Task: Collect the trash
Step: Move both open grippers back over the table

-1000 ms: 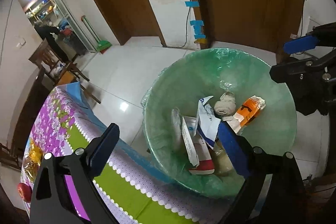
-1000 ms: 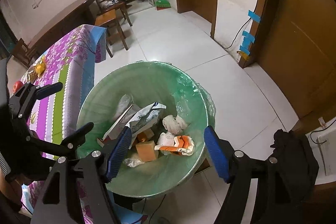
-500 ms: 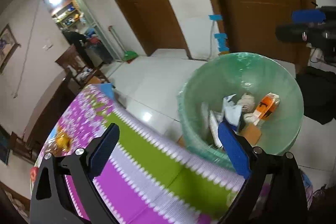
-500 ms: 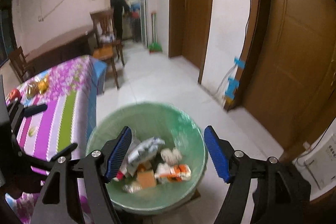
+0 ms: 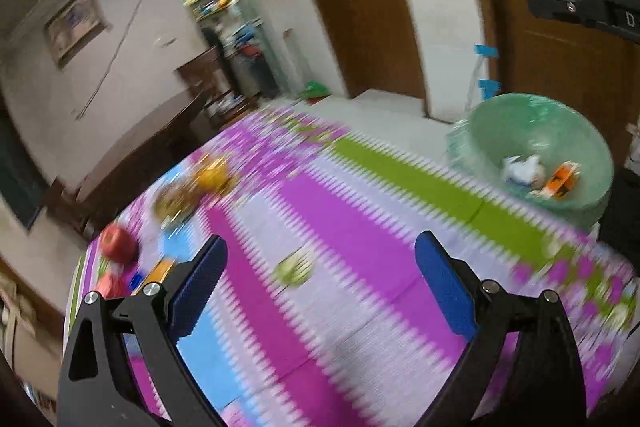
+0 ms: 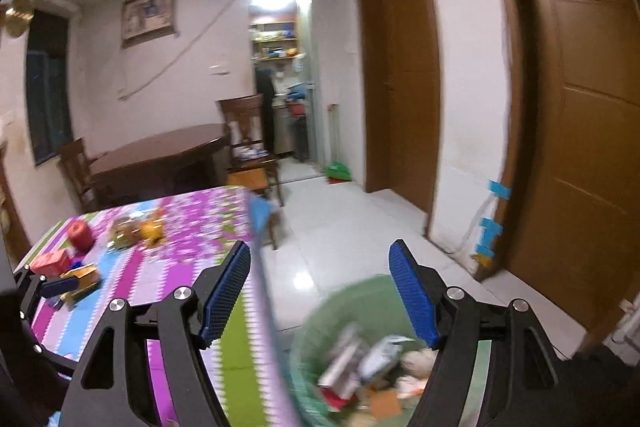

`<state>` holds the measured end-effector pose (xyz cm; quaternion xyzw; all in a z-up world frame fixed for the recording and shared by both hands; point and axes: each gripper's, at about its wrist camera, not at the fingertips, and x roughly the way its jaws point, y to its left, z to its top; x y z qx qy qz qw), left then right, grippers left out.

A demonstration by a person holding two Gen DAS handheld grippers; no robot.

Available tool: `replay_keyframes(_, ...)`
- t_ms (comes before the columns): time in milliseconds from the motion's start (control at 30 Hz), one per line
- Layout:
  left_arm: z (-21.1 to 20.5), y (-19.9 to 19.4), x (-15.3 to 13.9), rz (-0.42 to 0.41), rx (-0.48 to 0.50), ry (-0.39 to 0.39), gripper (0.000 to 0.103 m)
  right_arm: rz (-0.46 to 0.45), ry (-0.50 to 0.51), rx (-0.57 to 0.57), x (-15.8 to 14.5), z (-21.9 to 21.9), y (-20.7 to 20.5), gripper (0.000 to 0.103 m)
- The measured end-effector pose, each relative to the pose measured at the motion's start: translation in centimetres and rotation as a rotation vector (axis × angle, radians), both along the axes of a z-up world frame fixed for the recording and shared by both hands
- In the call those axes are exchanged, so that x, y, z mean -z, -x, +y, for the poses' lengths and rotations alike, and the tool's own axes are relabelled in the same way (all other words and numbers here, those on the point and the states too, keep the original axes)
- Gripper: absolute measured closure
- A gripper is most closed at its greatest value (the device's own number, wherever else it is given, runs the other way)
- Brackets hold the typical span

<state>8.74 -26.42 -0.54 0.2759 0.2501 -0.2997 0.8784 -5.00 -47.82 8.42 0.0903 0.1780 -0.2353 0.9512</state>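
Here the left gripper (image 5: pixel 318 281) hangs over the table (image 5: pixel 360 227) with its blue pads wide apart and nothing between them, only the purple, green and blue striped cloth below. The right gripper (image 6: pixel 320 291) likewise stands wide open and empty, its view taking in the table edge and the tiled floor (image 6: pixel 340 227). The green bin (image 5: pixel 536 151), lined with a plastic bag, sits on the floor just beside the table; in it lie crumpled wrappers, a white packet and an orange carton (image 5: pixel 562 181). On the far part of the cloth, well apart from both grippers, rest a red apple (image 6: pixel 80 234), some yellowish wrappers (image 6: pixel 138 229), a red box (image 6: pixel 51 262) and a yellow packet (image 6: pixel 85 281). The left view is blurred, so small scraps on the cloth cannot be made out.
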Motion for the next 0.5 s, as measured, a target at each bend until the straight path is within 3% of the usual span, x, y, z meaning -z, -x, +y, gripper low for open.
replay_keyframes(167, 8.5, -3.8, 0.3, 0.066, -0.160, 0.029, 0.012, 0.047, -0.021, -0.179, 0.9, 5.4, -5.8, 0.027)
replay_keyframes(300, 16.0, -7.1, -0.1, 0.085, -0.354, 0.084, 0.012, 0.126, -0.119, -0.366, 2.3, 11.0, -12.2, 0.024)
replay_keyframes(367, 19.3, -8.4, -0.1, 0.085, -0.452, 0.095, 0.012, 0.167, -0.178, -0.433, 3.1, 14.0, -15.2, 0.013)
replay_keyframes(500, 25.1, -10.4, 0.9, 0.163, -0.644, 0.147, 0.012, 0.285, -0.288, -0.502, 5.5, 20.5, -21.3, 0.005)
